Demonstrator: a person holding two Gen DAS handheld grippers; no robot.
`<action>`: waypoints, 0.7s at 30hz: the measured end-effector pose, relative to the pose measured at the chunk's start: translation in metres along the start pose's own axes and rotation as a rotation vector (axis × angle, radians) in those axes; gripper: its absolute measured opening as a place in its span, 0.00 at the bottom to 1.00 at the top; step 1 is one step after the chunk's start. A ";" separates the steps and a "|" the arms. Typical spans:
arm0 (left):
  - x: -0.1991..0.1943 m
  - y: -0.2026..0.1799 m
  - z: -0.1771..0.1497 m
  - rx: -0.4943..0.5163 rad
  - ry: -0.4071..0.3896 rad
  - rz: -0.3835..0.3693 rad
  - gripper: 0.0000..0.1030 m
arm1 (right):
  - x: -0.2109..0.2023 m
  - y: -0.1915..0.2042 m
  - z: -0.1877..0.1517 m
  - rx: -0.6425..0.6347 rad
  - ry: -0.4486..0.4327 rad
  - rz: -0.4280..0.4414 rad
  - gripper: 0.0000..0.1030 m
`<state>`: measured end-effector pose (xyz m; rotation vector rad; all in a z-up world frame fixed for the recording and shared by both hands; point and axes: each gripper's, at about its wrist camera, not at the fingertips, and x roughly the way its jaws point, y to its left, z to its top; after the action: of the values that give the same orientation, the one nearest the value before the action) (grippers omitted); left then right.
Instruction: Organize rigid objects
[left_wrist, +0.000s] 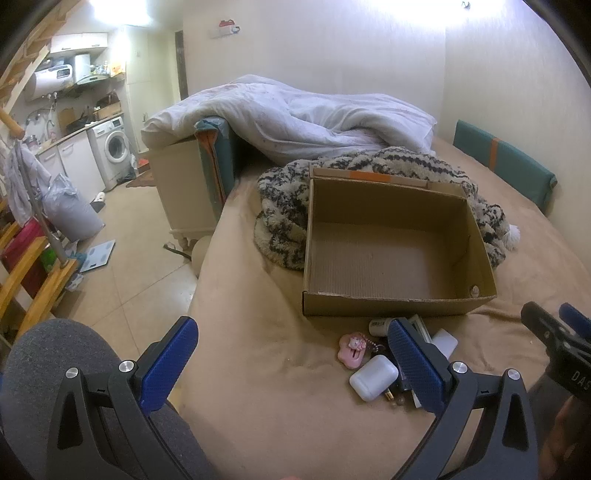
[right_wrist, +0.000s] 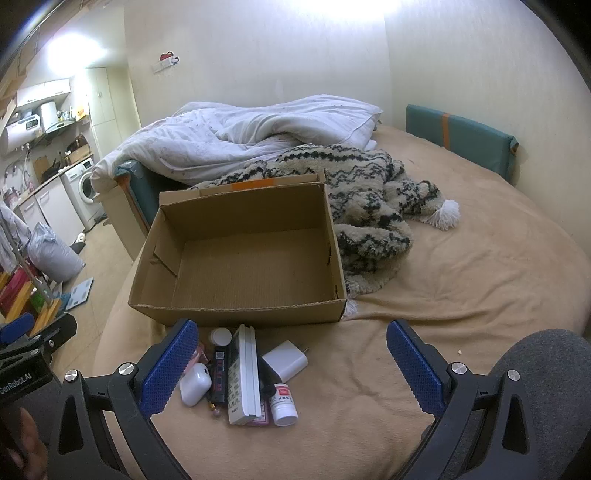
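With both grippers' fingers apart, cardboard box (right_wrist: 236, 254) w/ bare floor.

Tan bed (right_wrist: 461, 295), cream walls, tiled floor (left_wrist: 140, 258), washer (left_wrist: 114, 147) w/ cabinets.

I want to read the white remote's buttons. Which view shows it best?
The right wrist view: the white remote lies unobstructed, buttons visible. In the left wrist view only a sliver of it shows behind a blue finger.
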<state>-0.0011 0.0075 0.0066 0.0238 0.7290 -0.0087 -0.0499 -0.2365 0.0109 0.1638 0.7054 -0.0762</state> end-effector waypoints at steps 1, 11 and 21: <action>0.001 -0.001 0.000 0.001 0.001 0.000 1.00 | 0.000 0.000 0.000 0.000 0.000 0.000 1.00; 0.001 0.001 0.000 -0.009 0.001 0.004 1.00 | 0.000 0.000 0.000 0.000 0.001 0.000 1.00; 0.001 0.001 0.000 -0.009 0.001 0.005 1.00 | 0.000 0.000 0.000 0.000 0.002 -0.001 1.00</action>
<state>-0.0001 0.0090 0.0058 0.0174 0.7303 -0.0009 -0.0501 -0.2363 0.0109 0.1639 0.7073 -0.0769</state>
